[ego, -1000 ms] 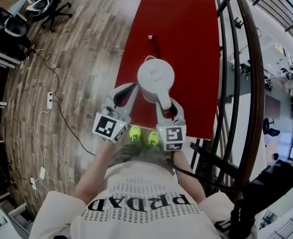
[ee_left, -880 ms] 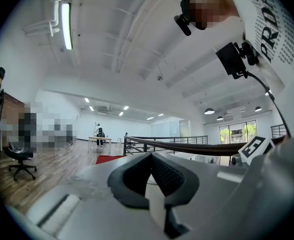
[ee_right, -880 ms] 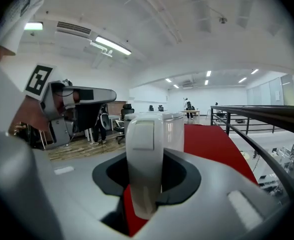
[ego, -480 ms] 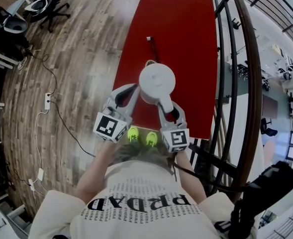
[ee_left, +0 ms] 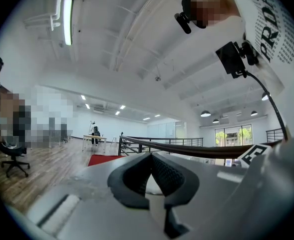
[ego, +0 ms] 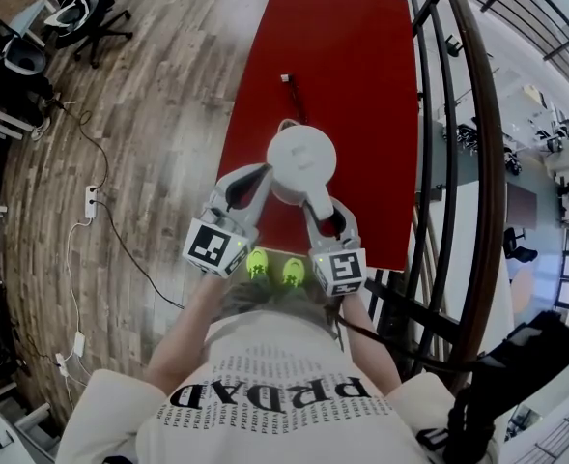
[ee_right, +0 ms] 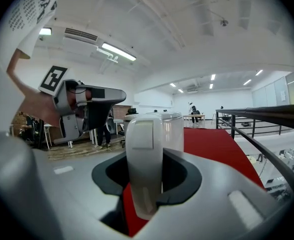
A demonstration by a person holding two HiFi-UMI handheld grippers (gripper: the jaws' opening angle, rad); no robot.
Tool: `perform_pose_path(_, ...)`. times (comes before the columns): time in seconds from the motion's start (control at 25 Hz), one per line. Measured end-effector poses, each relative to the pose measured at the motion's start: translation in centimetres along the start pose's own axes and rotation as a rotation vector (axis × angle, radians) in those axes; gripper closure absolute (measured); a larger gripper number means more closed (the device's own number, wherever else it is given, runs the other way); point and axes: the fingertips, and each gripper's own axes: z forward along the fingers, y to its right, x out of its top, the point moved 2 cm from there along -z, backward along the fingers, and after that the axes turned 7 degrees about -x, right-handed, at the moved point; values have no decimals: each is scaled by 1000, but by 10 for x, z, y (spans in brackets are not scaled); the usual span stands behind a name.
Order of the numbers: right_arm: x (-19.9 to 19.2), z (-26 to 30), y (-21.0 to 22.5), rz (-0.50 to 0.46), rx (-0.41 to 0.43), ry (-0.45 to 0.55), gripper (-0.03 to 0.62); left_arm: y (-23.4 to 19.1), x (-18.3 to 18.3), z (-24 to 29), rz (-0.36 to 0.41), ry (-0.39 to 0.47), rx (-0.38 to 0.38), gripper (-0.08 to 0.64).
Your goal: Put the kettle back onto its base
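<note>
"How did things stand?"

"Over the red mat [ego: 361, 85] hung the kettle [ego: 302, 159], its handle [ee_right: 139, 134] clamped in the right tongs [ego: 311, 201]. The left tongs [ee_left: 153, 181] were pinched shut, empty, beside it."

"Which step?"

"Carrying, I judged. The base was unseen, perhaps underneath. Next: lower it level, centred."

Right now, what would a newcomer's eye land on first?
The white kettle, held up mid-frame over the long red mat, its handle between the right tool's jaws, which have just opened slightly. Next, the dark curved railing along the right edge of the head view.
</note>
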Motion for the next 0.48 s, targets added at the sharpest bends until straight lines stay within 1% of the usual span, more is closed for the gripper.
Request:
perform_pose_path(0.08, 6, -3, 0, 23, 3, 17, 441, -1, 2, 0, 2, 8, -3, 561)
perform_pose_path(0.16, 17, -5, 1, 23, 6, 30, 419, -3, 4, 0, 7, 15, -6, 561)
perform_pose_path(0.28, 37, -9, 2, -24, 19, 52, 411, -5, 9, 2, 19, 23, -11, 561)
perform_pose_path(0.48, 94, -11, 4, -71, 53, 159, 411, -8, 27, 11, 38, 49, -30, 561)
